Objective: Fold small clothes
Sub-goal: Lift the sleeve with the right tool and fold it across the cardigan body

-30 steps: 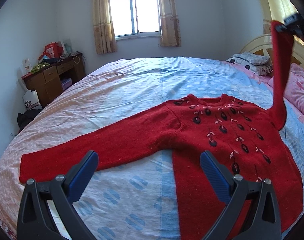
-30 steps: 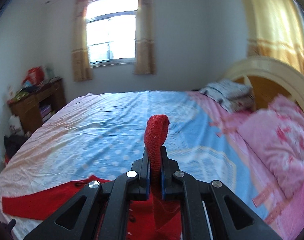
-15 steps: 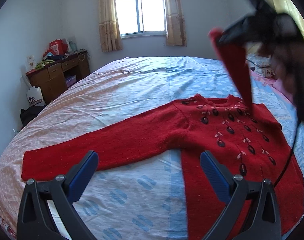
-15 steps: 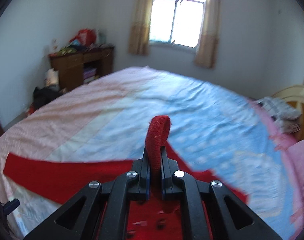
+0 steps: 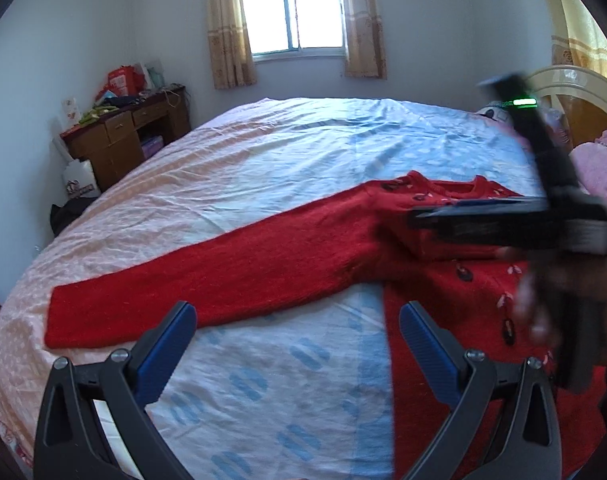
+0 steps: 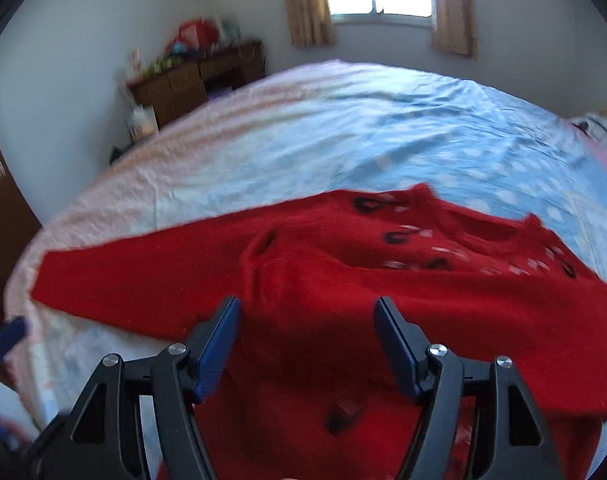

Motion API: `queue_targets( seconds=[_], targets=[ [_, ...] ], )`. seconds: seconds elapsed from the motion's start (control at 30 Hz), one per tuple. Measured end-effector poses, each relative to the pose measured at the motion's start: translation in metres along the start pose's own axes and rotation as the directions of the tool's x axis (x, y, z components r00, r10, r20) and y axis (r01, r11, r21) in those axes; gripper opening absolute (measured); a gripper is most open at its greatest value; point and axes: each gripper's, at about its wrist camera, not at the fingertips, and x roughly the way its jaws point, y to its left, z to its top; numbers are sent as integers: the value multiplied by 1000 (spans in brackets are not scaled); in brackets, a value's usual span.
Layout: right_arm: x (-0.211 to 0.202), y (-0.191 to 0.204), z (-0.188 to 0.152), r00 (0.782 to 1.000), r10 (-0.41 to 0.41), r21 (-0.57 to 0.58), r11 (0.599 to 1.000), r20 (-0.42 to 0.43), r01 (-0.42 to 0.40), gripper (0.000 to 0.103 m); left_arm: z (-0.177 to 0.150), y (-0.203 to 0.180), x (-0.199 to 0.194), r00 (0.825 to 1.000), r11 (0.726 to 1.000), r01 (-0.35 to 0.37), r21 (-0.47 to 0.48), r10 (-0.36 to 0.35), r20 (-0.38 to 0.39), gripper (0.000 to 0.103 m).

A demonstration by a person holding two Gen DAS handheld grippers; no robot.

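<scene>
Lying flat on the bed (image 5: 263, 152), the red sweater (image 6: 343, 280) has one sleeve folded across its chest. No legible writing. Right gripper (image 6: 306, 340), tilted downward, has just been opening, nothing between its jaws; left gripper (image 5: 297, 344) spread wide, empty.

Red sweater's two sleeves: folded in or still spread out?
One each. The red sweater has one sleeve folded across its chest; the other sleeve lies stretched out flat on the bedsheet.

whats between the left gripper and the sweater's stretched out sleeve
Only bare bedsheet, blue-patterned, in the left wrist view. The left gripper, jaws open, sits just short of the red sweater's sleeve.
</scene>
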Motion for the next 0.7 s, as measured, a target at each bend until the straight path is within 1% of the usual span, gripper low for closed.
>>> queue_targets(
  seconds=[0.07,0.13,0.2,0.3,0.33,0.4,0.47,0.53,0.57,0.6,0.67,0.7],
  targets=[
    [-25,-21,-11,999,-43,9,999,7,43,69,1,-4,3,1000,1000,22,-4,-22,-2,103],
    [-46,-41,-24,997,-80,26,996,10,80,69,5,-7,8,997,997,72,-18,-72,-12,103],
    [-70,-64,-43,992,-126,52,991,10,126,69,11,-12,18,994,994,102,-32,-103,-24,103],
    [-98,-91,-73,986,-165,96,982,5,164,69,23,-19,35,992,991,124,-46,-125,-26,101],
    [-105,-98,-84,986,-169,112,979,2,168,69,28,-23,42,991,990,129,-51,-131,-22,95],
    [-115,-109,-103,986,-168,135,977,2,166,69,36,-30,53,991,990,131,-46,-132,-22,87],
    [-123,-119,-119,986,-169,161,973,3,166,69,41,-37,65,990,989,136,-53,-138,-36,86],
    [-126,-126,-130,986,-164,186,969,3,161,69,46,-43,87,985,986,146,-78,-152,-82,85],
    [-129,-132,-137,986,-165,204,966,10,160,69,46,-43,95,982,985,145,-92,-155,-105,83],
    [-130,-136,-141,986,-167,214,964,18,160,69,45,-44,103,978,983,147,-111,-162,-133,72],
    [-131,-145,-147,984,-173,237,958,34,160,69,43,-47,121,963,975,160,-151,-188,-195,37],
    [-131,-148,-149,984,-173,247,956,35,159,69,42,-49,126,955,971,174,-162,-207,-214,11]
  ],
)
